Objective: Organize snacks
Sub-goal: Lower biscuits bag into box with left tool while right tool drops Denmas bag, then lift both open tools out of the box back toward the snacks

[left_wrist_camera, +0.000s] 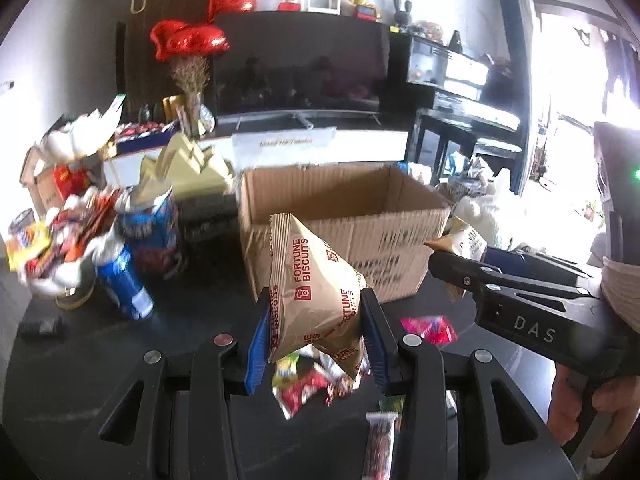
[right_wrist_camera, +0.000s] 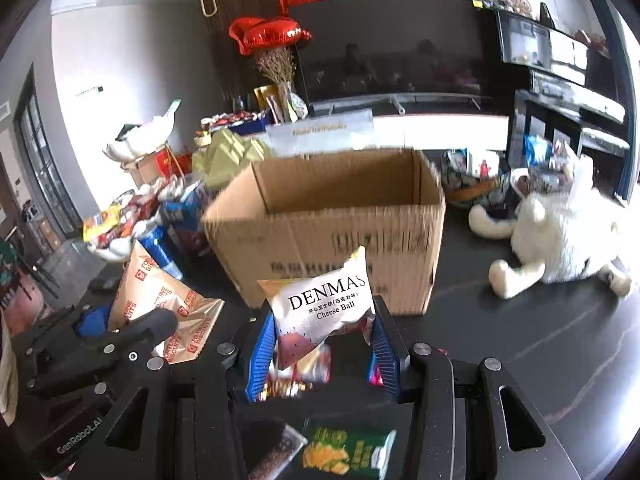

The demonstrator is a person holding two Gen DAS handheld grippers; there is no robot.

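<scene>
The left gripper (left_wrist_camera: 316, 332) is pinching a tan Fortune Biscuits bag (left_wrist_camera: 316, 284) between its blue pads (left_wrist_camera: 256, 344), holding it up above the dark tabletop (left_wrist_camera: 192, 320) in front of the open cardboard box (left_wrist_camera: 340, 232). The right gripper (right_wrist_camera: 324, 344) is clamping a white Denmas Cheese Ball bag (right_wrist_camera: 328, 304) in the same manner, also just before the box (right_wrist_camera: 328, 216); in the right wrist view the Fortune Biscuits bag (right_wrist_camera: 160, 304) is showing at the lower left, beside the left gripper's black body. Loose small snack packets (left_wrist_camera: 312, 384) are lying on the table under the left gripper, with a pink wrapper (left_wrist_camera: 428, 328) near the box corner and a green chip packet (right_wrist_camera: 344, 456) below the right gripper. Left of the box, blue snack bags (left_wrist_camera: 152, 232) and a heap of mixed wrappers (left_wrist_camera: 52, 248) are sitting on the surface. A white plush toy (right_wrist_camera: 560, 236) is lying on the table to the right. Behind, a large dark television (right_wrist_camera: 392, 48) is standing on a low white cabinet (right_wrist_camera: 440, 128), red heart balloons (right_wrist_camera: 268, 36) are hanging over dried flowers, and a black piano (right_wrist_camera: 560, 80) is standing against the right wall.
</scene>
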